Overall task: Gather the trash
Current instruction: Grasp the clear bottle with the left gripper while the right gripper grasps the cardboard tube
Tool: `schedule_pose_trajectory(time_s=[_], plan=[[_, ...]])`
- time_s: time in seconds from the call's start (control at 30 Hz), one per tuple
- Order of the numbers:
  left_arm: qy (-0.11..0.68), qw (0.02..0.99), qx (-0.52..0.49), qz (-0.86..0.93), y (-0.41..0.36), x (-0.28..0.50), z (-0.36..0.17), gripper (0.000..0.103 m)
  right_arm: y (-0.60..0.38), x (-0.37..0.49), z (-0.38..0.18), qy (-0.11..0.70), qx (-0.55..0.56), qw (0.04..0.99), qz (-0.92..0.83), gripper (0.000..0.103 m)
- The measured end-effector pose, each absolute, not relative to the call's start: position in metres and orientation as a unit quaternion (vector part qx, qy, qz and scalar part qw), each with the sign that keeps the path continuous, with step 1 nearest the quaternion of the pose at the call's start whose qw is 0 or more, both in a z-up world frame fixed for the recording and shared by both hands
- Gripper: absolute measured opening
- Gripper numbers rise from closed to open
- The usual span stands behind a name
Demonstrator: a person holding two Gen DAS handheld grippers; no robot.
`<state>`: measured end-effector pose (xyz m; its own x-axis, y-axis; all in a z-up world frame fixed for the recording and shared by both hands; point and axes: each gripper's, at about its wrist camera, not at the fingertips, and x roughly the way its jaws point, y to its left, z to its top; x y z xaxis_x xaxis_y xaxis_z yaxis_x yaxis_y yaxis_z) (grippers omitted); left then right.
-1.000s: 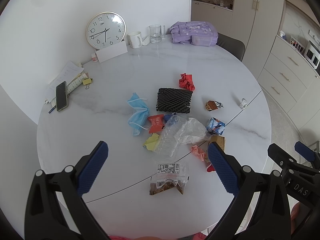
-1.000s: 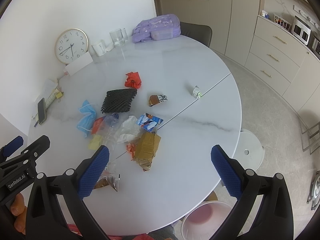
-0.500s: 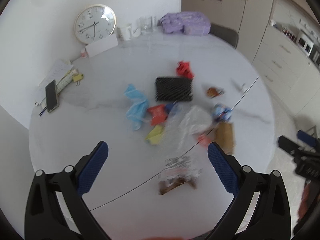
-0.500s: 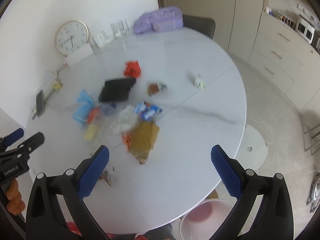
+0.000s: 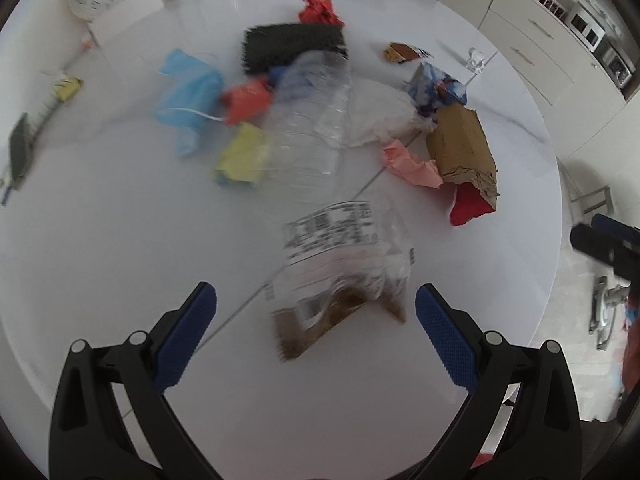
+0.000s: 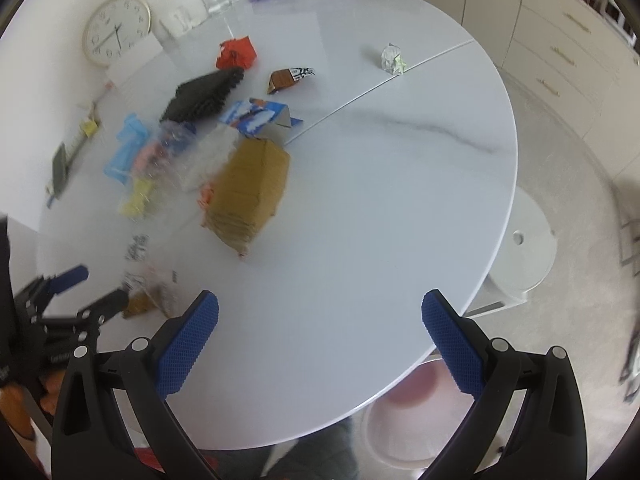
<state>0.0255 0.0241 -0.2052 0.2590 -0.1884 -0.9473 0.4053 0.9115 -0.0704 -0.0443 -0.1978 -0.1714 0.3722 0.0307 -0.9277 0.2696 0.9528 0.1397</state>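
Trash lies scattered on a round white table (image 5: pixel 100 240). My left gripper (image 5: pixel 316 316) is open and empty, low over the table, with a clear plastic bag of brown crumbs (image 5: pixel 340 276) just ahead between the fingers. Beyond lie a crushed clear bottle (image 5: pixel 308 120), yellow paper (image 5: pixel 244 156), a blue face mask (image 5: pixel 188 96), pink paper (image 5: pixel 412 164) and a torn cardboard box (image 5: pixel 460 148). My right gripper (image 6: pixel 320 328) is open and empty over bare table near the front edge. The cardboard box (image 6: pixel 252 188) lies ahead to its left.
A black foam pad (image 6: pixel 204 94), red crumpled paper (image 6: pixel 236 52), a brown wrapper (image 6: pixel 288 78) and a foil ball (image 6: pixel 392 58) lie farther back. A clock (image 6: pixel 116 34), glasses, a purple bag and a phone (image 6: pixel 59 166) sit at the table's far side. A pink-lined bin (image 6: pixel 416 412) stands on the floor below the front edge.
Both grippers have moved forward and down toward the table. The left one has closed in on the clear bag of crumbs. Both stay open.
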Motion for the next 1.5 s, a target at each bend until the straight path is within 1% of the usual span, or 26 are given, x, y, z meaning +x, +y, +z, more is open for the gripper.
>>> schedule_pose_trajectory(time_s=[0.23, 0.27, 0.4, 0.47, 0.5, 0.53, 0.63, 0.7, 0.8, 0.9, 1.0, 1.07, 1.1, 1.13, 1.17, 1.2, 1.23, 1.33, 1.5], plan=[[0.592, 0.776, 0.106, -0.192, -0.011, 0.037, -0.23, 0.095, -0.196, -0.04, -0.172, 0.558, 0.132, 0.815, -0.077, 0.101], [0.596, 0.773, 0.111, -0.188, -0.015, 0.037, -0.234, 0.09, -0.195, -0.039, -0.173, 0.558, 0.132, 0.815, -0.077, 0.101], [0.603, 0.769, 0.123, -0.173, -0.016, 0.039, -0.242, 0.081, -0.191, -0.032, -0.173, 0.555, 0.142, 0.816, -0.07, 0.101], [0.601, 0.772, 0.121, -0.17, -0.014, 0.038, -0.239, 0.069, -0.19, -0.028, -0.173, 0.552, 0.16, 0.816, -0.063, 0.101], [0.599, 0.774, 0.118, -0.168, -0.011, 0.039, -0.238, 0.067, -0.188, -0.025, -0.173, 0.551, 0.168, 0.815, -0.063, 0.101], [0.598, 0.775, 0.118, -0.166, -0.009, 0.04, -0.237, 0.06, -0.188, -0.022, -0.174, 0.549, 0.179, 0.814, -0.062, 0.101], [0.596, 0.776, 0.122, -0.168, -0.001, 0.04, -0.234, 0.052, -0.186, -0.005, -0.183, 0.548, 0.23, 0.802, -0.061, 0.101], [0.594, 0.778, 0.112, -0.172, 0.007, 0.041, -0.23, 0.051, -0.185, 0.007, -0.19, 0.549, 0.241, 0.797, -0.065, 0.101], [0.594, 0.779, 0.091, -0.179, 0.021, 0.042, -0.22, 0.042, -0.184, 0.032, -0.203, 0.552, 0.262, 0.788, -0.076, 0.101], [0.59, 0.783, 0.08, -0.183, 0.037, 0.041, -0.209, 0.042, -0.189, 0.05, -0.215, 0.55, 0.304, 0.773, -0.09, 0.101], [0.581, 0.787, 0.077, -0.196, 0.051, 0.039, -0.198, 0.042, -0.189, 0.063, -0.224, 0.553, 0.319, 0.762, -0.108, 0.1], [0.577, 0.788, 0.078, -0.2, 0.058, 0.038, -0.194, 0.042, -0.186, 0.071, -0.231, 0.564, 0.313, 0.755, -0.119, 0.091], [0.576, 0.788, 0.08, -0.204, 0.059, 0.038, -0.194, 0.042, -0.185, 0.073, -0.236, 0.57, 0.318, 0.748, -0.12, 0.08], [0.576, 0.787, 0.081, -0.207, 0.058, 0.039, -0.194, 0.042, -0.185, 0.072, -0.238, 0.572, 0.325, 0.744, -0.116, 0.067], [0.576, 0.785, 0.081, -0.213, 0.061, 0.039, -0.193, 0.042, -0.185, 0.071, -0.241, 0.573, 0.337, 0.739, -0.113, 0.061], [0.576, 0.784, 0.081, -0.217, 0.063, 0.037, -0.191, 0.042, -0.184, 0.07, -0.243, 0.572, 0.344, 0.736, -0.111, 0.051], [0.575, 0.783, 0.081, -0.221, 0.065, 0.036, -0.189, 0.042, -0.185, 0.067, -0.243, 0.565, 0.354, 0.737, -0.107, 0.043], [0.568, 0.784, 0.091, -0.236, 0.066, 0.034, -0.184, 0.042, -0.188, 0.057, -0.237, 0.541, 0.376, 0.744, -0.108, 0.039], [0.548, 0.78, 0.127, -0.275, 0.057, 0.023, -0.168, 0.042, -0.202, 0.035, -0.215, 0.504, 0.403, 0.758, -0.1, 0.039]])
